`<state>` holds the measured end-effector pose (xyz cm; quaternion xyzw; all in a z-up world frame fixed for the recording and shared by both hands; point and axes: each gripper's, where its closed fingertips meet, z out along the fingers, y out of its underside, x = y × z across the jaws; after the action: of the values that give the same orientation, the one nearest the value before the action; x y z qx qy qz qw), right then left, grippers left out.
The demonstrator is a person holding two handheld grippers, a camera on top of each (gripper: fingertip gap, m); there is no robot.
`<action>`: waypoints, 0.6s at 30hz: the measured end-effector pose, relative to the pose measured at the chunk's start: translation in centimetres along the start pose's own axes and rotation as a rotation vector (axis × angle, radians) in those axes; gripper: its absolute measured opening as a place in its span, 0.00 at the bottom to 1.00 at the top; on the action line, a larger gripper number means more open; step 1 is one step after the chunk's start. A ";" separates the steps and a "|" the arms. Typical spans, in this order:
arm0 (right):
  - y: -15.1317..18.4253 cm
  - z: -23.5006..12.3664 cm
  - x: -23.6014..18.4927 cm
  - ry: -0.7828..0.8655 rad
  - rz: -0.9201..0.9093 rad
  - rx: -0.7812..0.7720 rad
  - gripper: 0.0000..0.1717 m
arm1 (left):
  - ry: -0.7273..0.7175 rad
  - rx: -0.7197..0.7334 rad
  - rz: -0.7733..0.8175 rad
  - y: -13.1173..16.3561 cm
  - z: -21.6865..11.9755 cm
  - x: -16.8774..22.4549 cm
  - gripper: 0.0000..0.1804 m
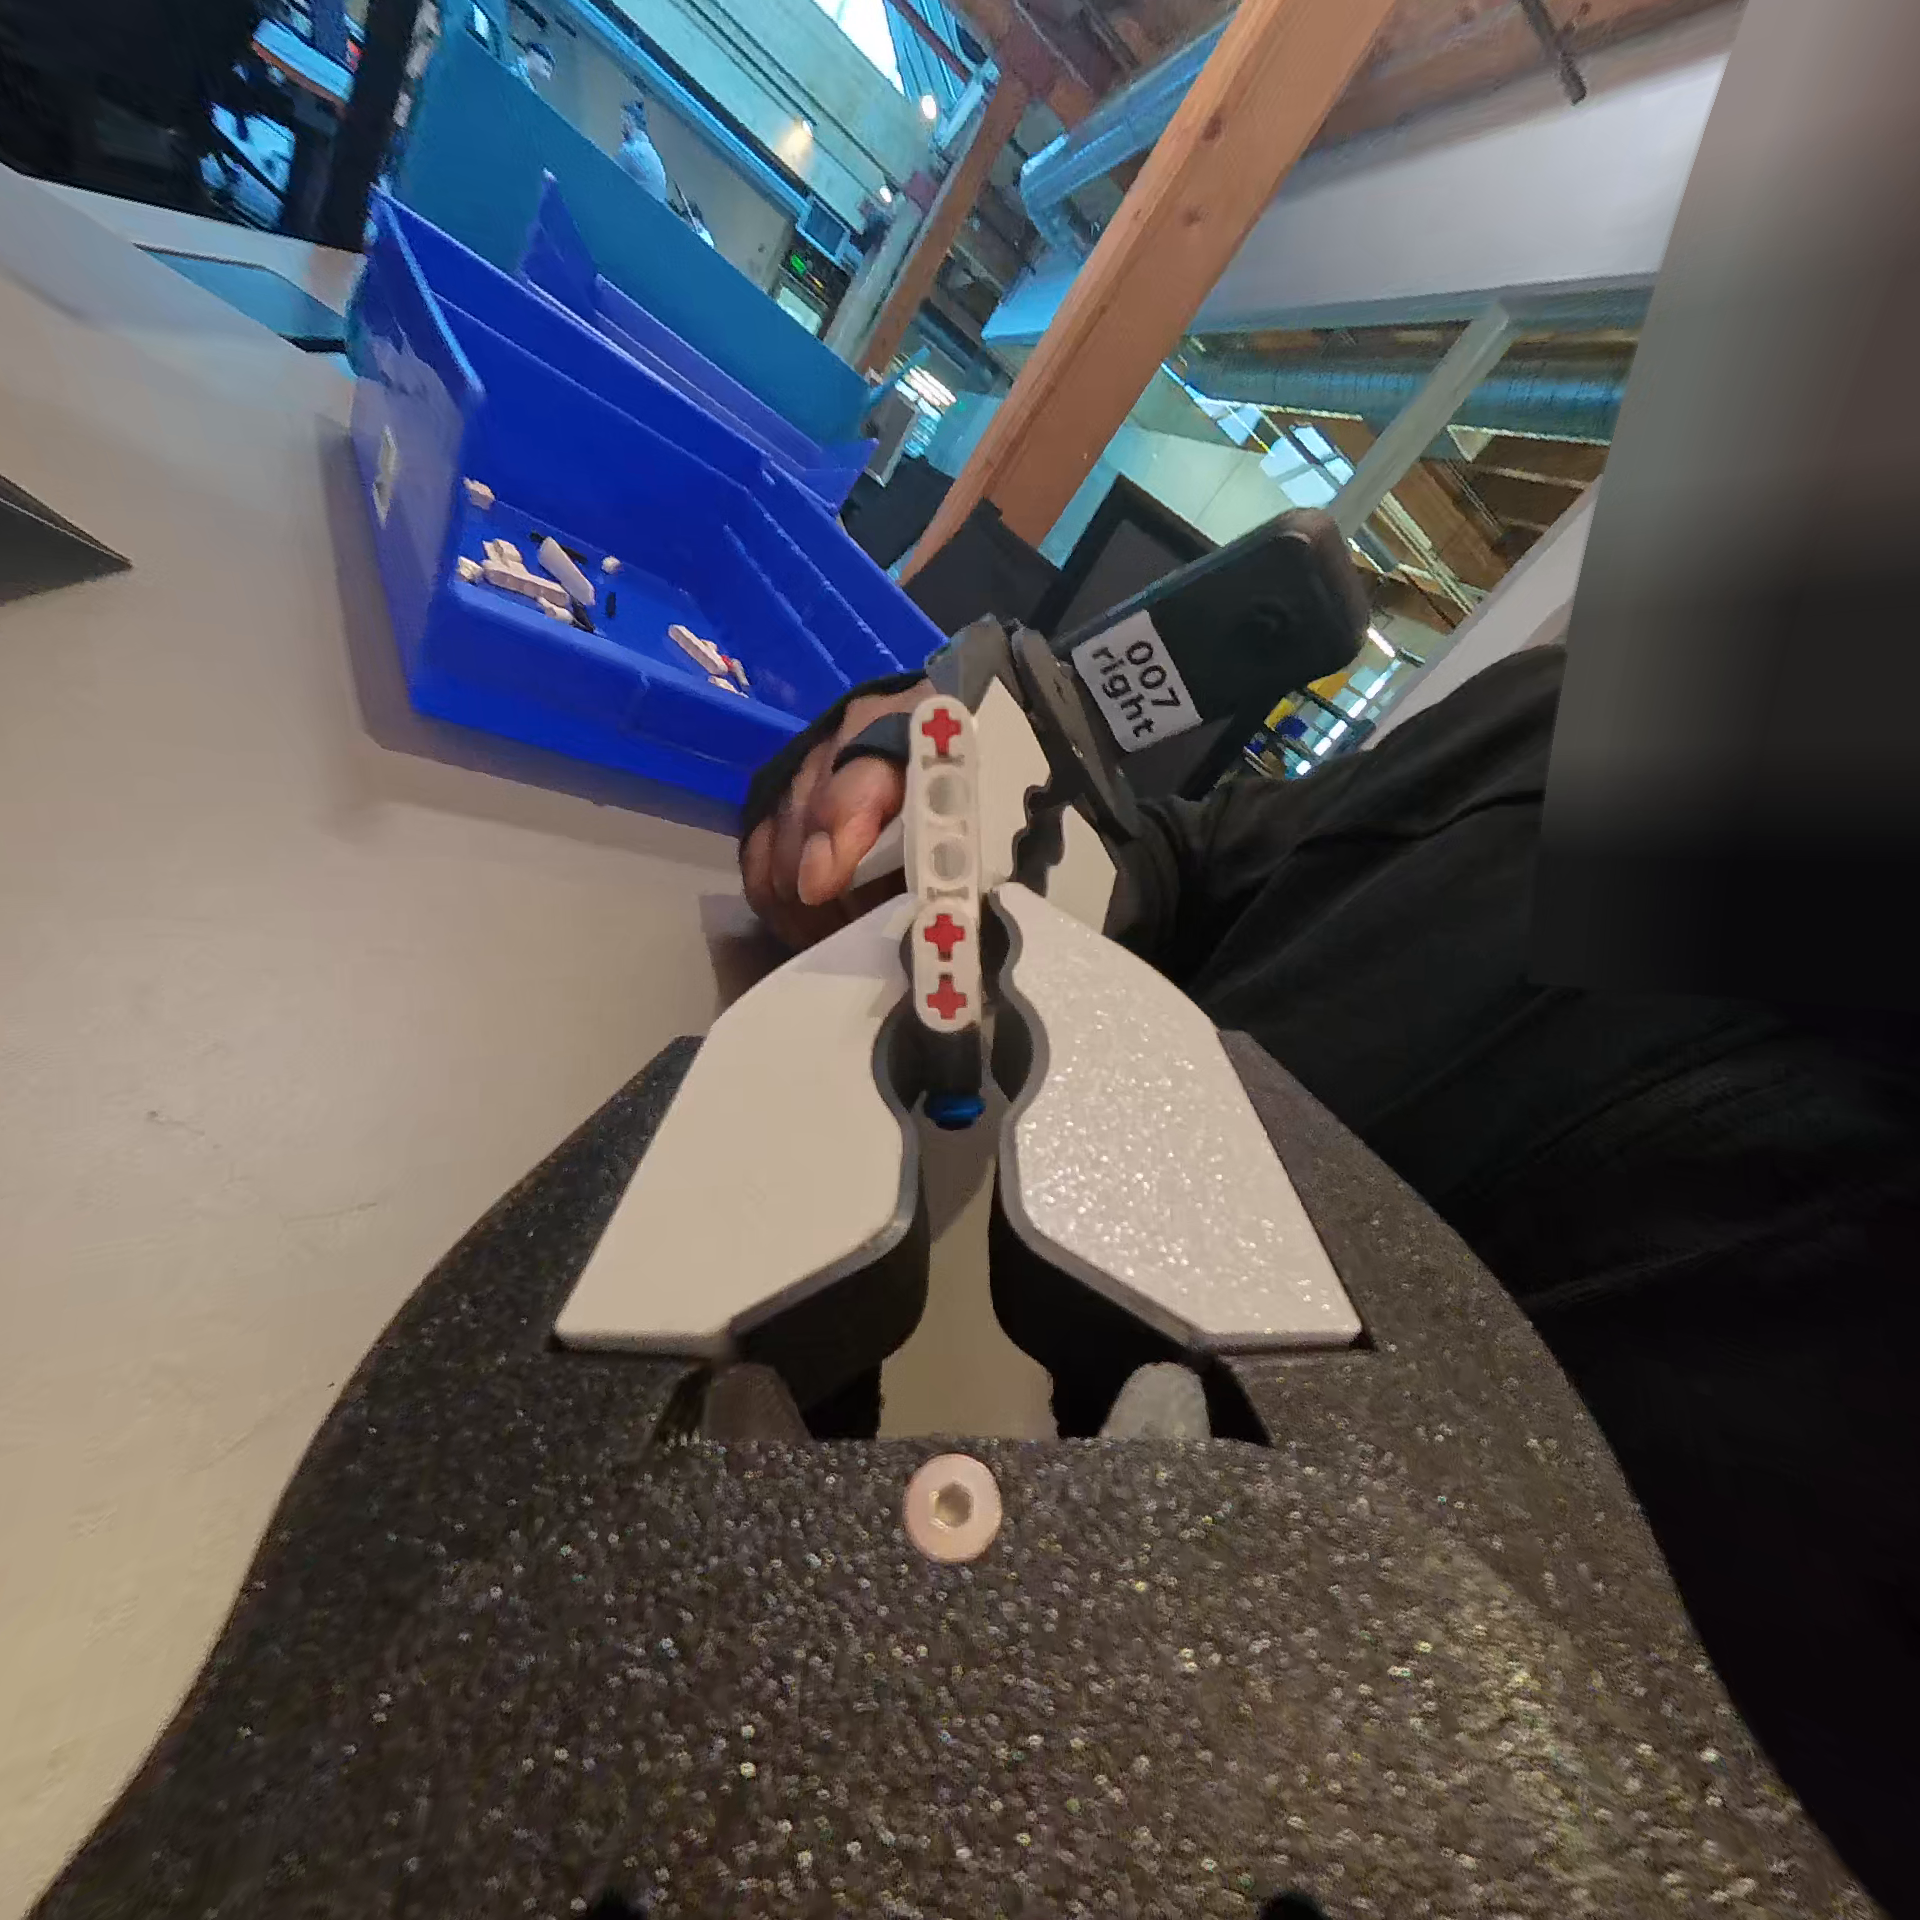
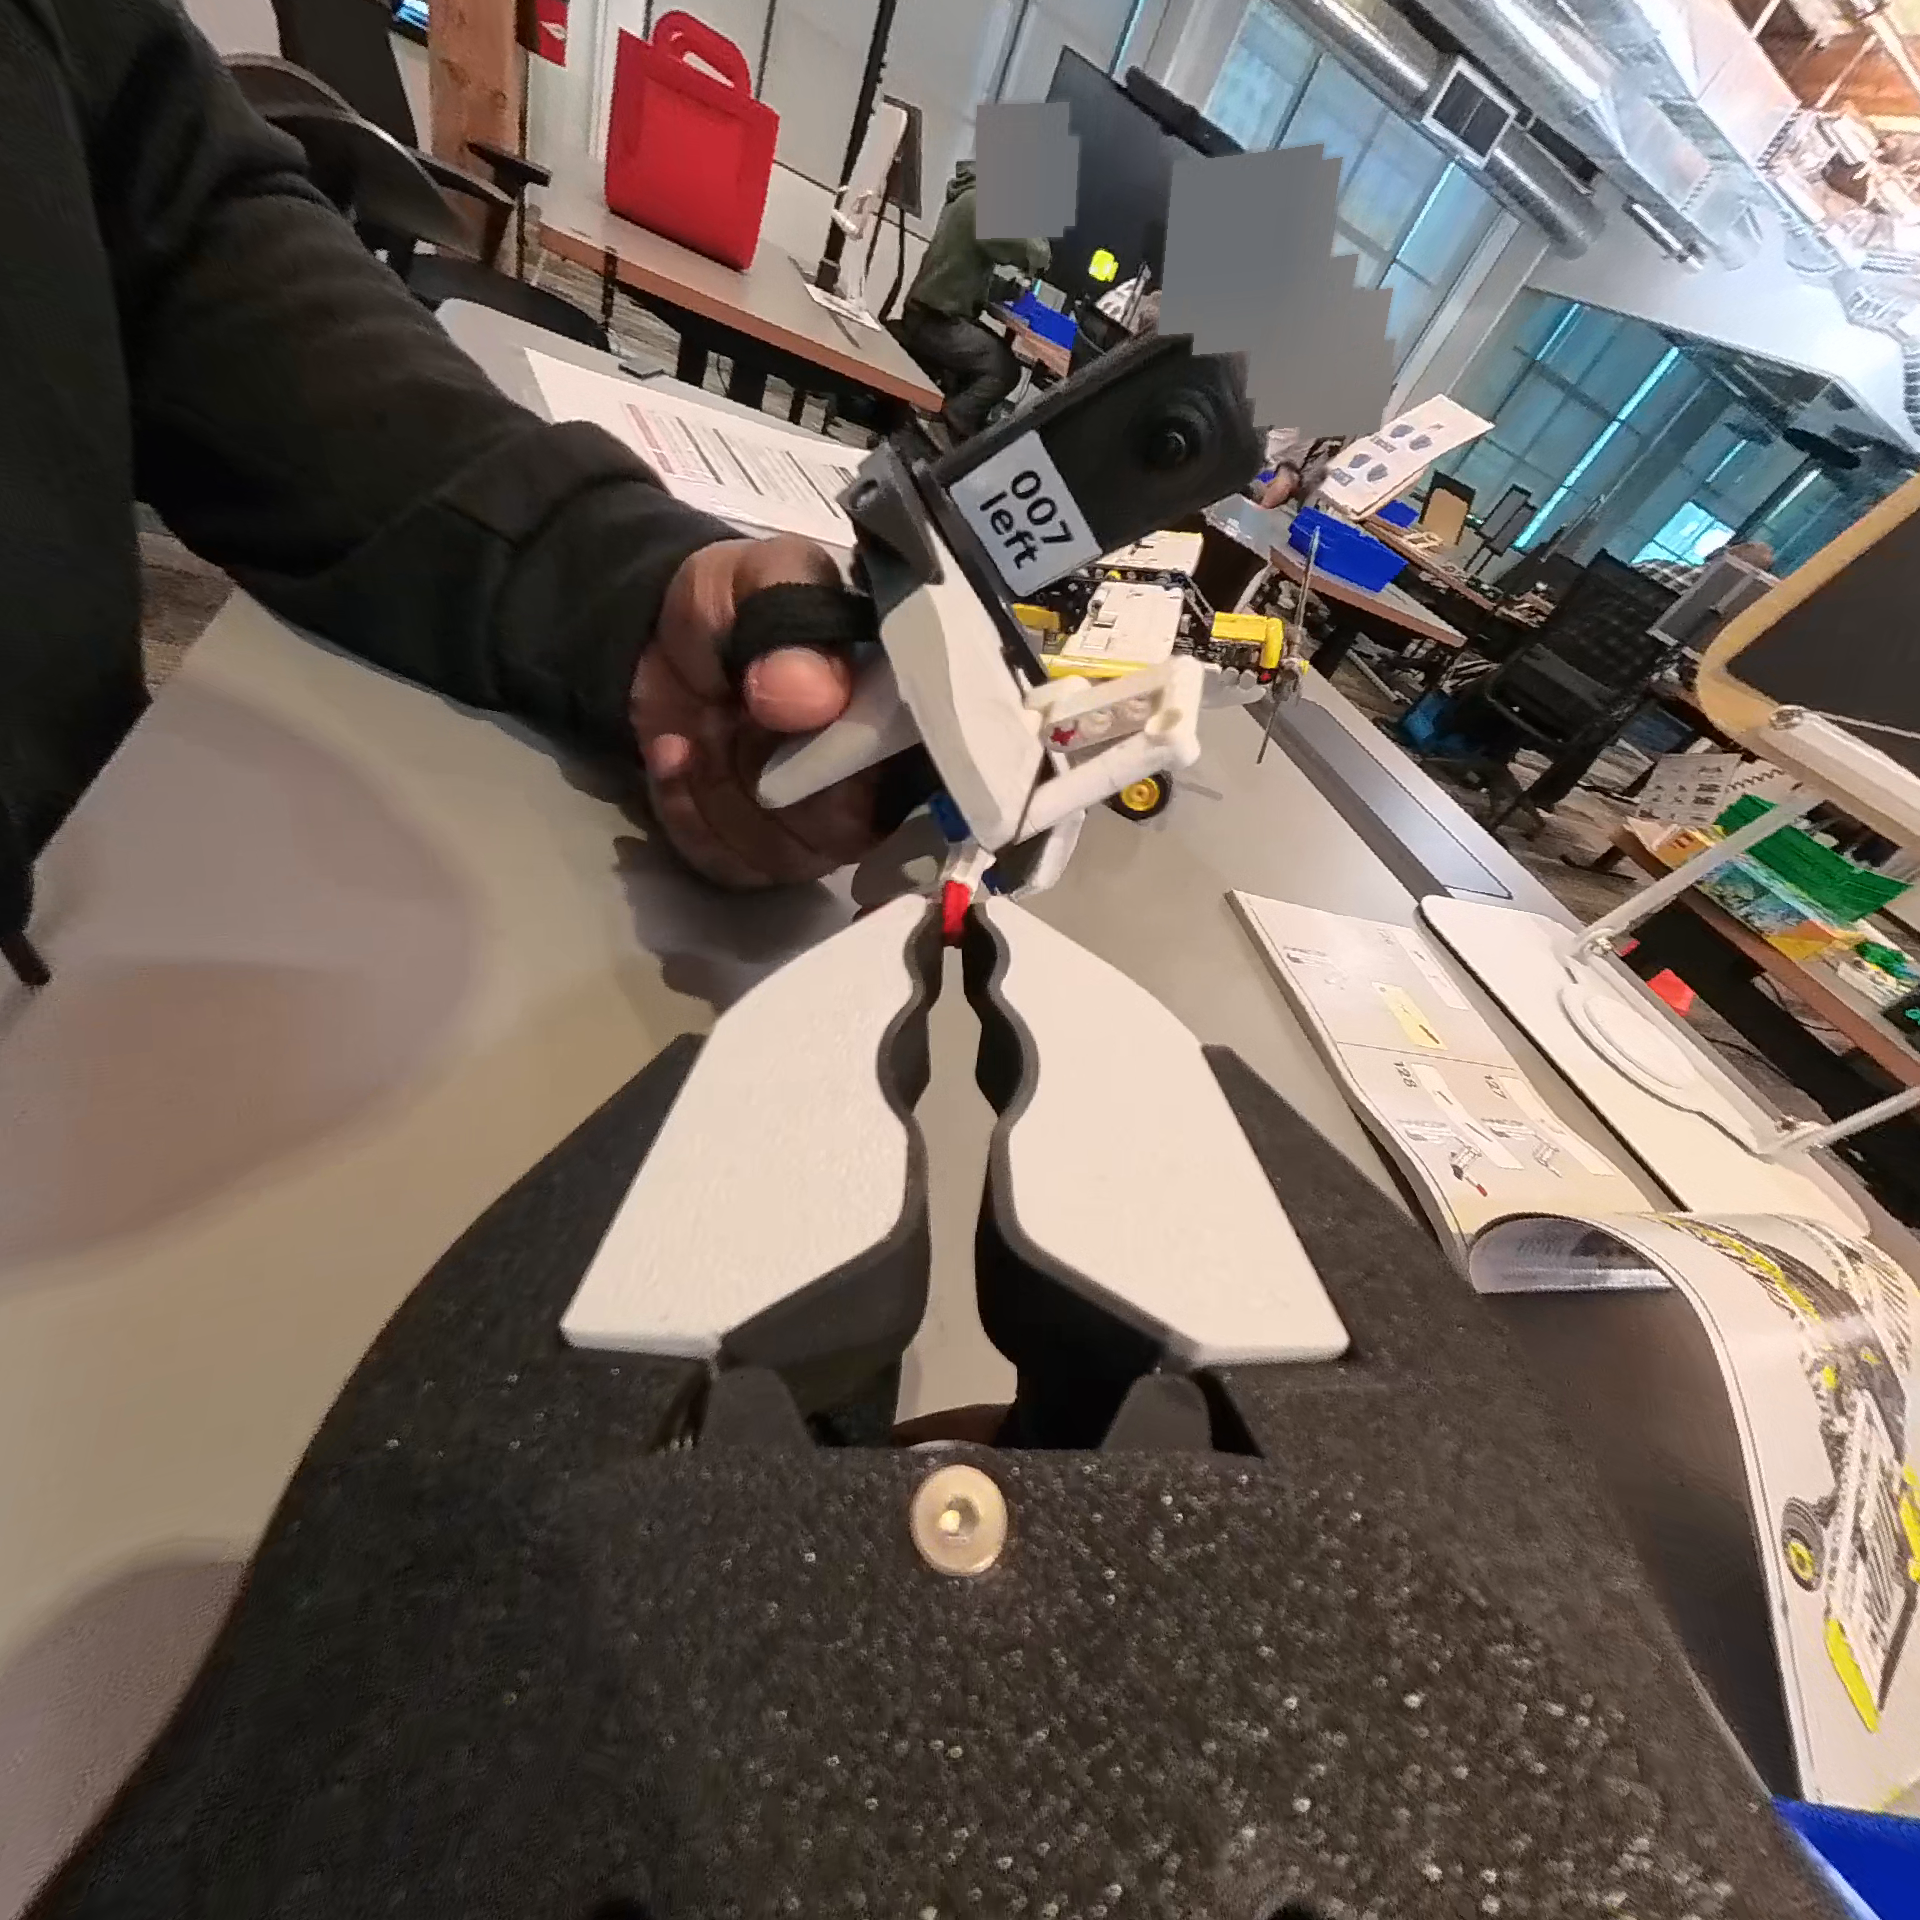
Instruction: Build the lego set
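Both tongs are clamped on parts of one small white brick assembly, held above the grey table (image 2: 312, 935). My left tongs (image 1: 951, 914) grip a white beam (image 1: 943, 831) with red cross-shaped pegs in its holes; it stands upright between the fingers (image 1: 1101, 1039), which press on its lower end, and a blue peg (image 1: 951, 1110) shows just below it. My right tongs (image 2: 951, 920) are nearly closed, the tips pinching a short red peg (image 2: 953, 912) that sticks out of the white frame (image 2: 1122, 727) carried by the left tongs. Behind the beam my right hand (image 1: 821, 821) wraps the other handle; in the other view my left hand (image 2: 727, 727) does the same.

On the far left sits a blue bin (image 1: 582, 582) with loose white pieces (image 1: 520, 571) in it. To the right lies an open instruction booklet (image 2: 1455, 1101), and beyond the frame stands a yellow and white brick vehicle (image 2: 1164, 623).
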<state>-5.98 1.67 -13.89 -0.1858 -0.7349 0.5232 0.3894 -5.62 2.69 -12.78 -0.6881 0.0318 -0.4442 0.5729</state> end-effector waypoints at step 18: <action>-0.5 0.1 2.1 0.132 0.098 0.016 0.02 | -0.112 0.253 -0.049 -2.1 0.0 -1.0 0.04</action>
<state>-7.36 2.85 -12.63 -0.2524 -0.6933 0.5341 0.4127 -7.22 3.96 -11.63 -0.6346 -0.0730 -0.4195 0.6449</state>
